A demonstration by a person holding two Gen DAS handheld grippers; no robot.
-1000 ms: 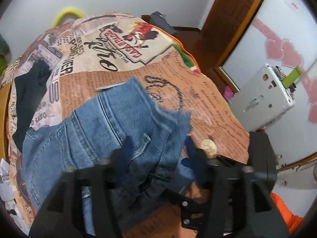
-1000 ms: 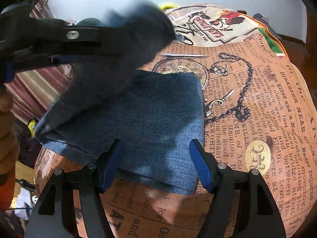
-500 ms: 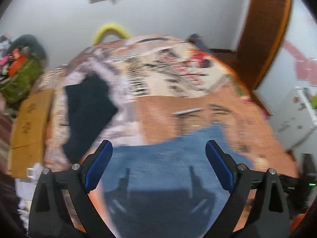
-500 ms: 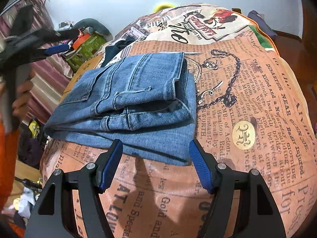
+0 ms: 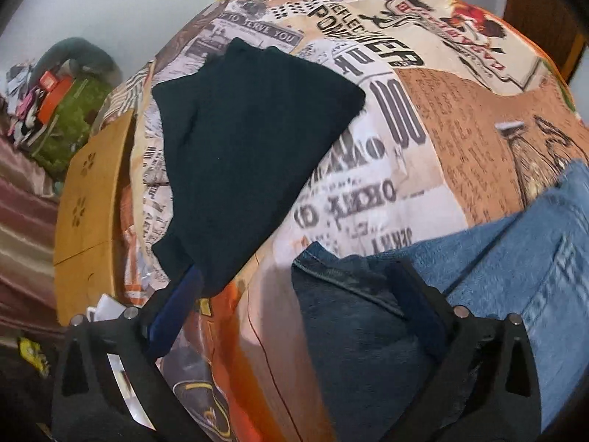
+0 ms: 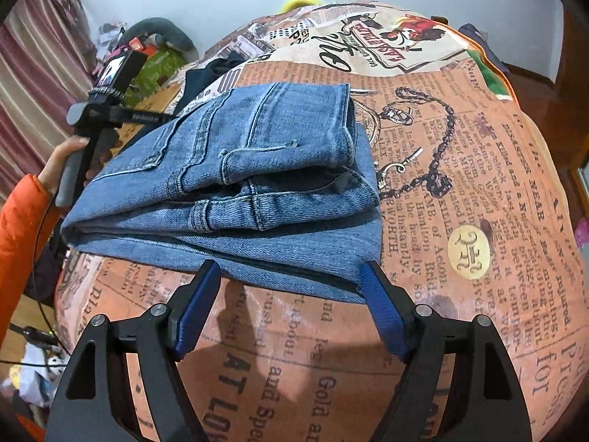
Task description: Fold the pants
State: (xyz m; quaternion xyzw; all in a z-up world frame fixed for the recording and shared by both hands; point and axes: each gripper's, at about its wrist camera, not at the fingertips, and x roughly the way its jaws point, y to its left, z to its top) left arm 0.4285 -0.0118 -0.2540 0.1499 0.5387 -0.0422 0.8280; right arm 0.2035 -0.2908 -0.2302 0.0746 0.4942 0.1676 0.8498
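Jeans (image 6: 235,184) look folded near bed's (image 6: 478,202) front edge. Both grippers, left (image 5: 294,316) & right (image 6: 291,313), spread apart, empty; square the stack, don't snag layers.

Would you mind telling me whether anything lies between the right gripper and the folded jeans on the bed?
Nothing visible does. The right gripper is open just in front of the near edge of the folded jeans, with only bare newspaper-print bedspread below. The dark garment lies farther back, beyond the jeans.
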